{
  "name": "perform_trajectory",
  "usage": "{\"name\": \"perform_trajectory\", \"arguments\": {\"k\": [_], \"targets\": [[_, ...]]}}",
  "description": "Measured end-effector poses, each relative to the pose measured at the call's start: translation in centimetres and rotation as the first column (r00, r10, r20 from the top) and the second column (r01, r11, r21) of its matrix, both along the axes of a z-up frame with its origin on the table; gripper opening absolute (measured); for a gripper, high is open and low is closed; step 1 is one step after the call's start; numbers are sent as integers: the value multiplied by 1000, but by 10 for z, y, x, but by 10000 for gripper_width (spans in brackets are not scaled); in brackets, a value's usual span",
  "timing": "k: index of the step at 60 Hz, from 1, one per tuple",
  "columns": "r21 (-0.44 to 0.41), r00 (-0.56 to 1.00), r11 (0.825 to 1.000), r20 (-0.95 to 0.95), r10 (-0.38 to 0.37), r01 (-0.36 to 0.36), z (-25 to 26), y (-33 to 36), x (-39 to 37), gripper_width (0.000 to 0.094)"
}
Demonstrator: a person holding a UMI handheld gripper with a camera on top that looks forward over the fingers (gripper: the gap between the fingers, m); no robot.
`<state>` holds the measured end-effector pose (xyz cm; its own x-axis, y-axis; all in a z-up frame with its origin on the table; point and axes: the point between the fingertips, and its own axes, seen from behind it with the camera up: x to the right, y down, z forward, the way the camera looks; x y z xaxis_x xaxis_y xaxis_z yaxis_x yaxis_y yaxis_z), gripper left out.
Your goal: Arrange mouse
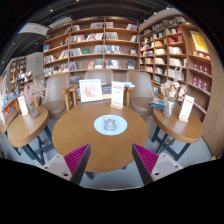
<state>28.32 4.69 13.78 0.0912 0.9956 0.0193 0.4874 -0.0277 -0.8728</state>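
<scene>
Two open hand-held gripper (111, 158) fingers above round table's (75, 138) near edge.

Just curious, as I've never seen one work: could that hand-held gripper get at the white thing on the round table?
Probably yes: the hand-held gripper is open, and bare round table lies between it and the white object.

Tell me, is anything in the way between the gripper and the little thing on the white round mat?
Nothing visible is. The gripper is open, and only bare wooden table lies between its fingers and the white round mat. The small grey thing on it is probably the mouse. The sign cards stand beyond it.
</scene>
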Motion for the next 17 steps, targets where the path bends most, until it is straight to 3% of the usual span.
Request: {"name": "perform_trajectory", "arguments": {"k": [17], "targets": [[30,999,999,-29,25,-24,10,-5,6,851]]}}
